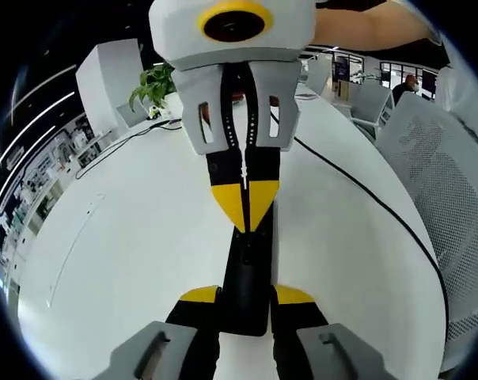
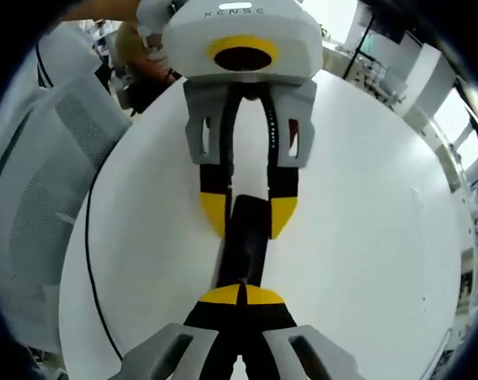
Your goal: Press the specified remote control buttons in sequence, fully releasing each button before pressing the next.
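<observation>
A slim black remote control (image 1: 251,269) lies lengthwise on the white table (image 1: 128,237). My left gripper (image 1: 247,294) is shut on its near end, one yellow-tipped jaw on each long side. Opposite it, my right gripper (image 1: 244,207) comes down from the top of the left gripper view, jaws shut tip to tip, the point resting on the remote's upper face. In the right gripper view, the right gripper (image 2: 241,294) shows its yellow tips closed together over the remote (image 2: 247,241), and the left gripper (image 2: 247,214) clamps the far end.
A black cable (image 1: 366,198) runs across the table along its edge, also seen as the cable (image 2: 89,261). A grey mesh chair (image 1: 453,182) stands close beside the table. A potted plant (image 1: 152,83) sits at the far end. A person's arm (image 1: 366,24) reaches in above.
</observation>
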The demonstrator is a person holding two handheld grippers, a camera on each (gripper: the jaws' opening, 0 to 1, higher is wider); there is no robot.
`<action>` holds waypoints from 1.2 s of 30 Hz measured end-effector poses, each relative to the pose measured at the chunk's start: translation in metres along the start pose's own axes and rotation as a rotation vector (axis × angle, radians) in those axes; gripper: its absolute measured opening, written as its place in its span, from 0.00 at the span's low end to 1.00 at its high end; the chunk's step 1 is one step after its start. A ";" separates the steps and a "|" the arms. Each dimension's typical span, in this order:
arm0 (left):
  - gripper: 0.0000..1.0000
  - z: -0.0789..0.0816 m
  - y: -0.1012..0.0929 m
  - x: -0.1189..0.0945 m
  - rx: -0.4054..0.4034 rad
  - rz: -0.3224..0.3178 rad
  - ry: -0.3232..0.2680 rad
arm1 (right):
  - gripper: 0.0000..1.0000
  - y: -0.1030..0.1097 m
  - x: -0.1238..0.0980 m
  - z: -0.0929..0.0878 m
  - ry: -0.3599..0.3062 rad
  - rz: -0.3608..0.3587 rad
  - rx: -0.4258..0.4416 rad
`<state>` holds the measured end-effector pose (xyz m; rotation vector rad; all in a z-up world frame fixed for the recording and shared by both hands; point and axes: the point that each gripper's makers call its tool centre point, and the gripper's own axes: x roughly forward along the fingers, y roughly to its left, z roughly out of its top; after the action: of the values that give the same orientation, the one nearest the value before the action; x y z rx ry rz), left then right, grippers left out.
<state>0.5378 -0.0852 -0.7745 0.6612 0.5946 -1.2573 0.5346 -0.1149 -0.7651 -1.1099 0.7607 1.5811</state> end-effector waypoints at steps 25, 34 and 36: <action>0.23 0.000 -0.001 -0.001 0.002 -0.002 -0.008 | 0.00 -0.002 0.006 -0.002 0.025 0.003 -0.018; 0.23 0.000 -0.001 -0.001 0.000 -0.004 -0.013 | 0.00 -0.002 0.008 -0.001 0.065 0.000 -0.043; 0.23 0.000 -0.001 -0.001 0.000 -0.003 -0.014 | 0.00 -0.002 0.008 -0.001 0.077 0.001 -0.048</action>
<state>0.5365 -0.0846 -0.7739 0.6512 0.5847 -1.2641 0.5368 -0.1122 -0.7727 -1.2113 0.7780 1.5717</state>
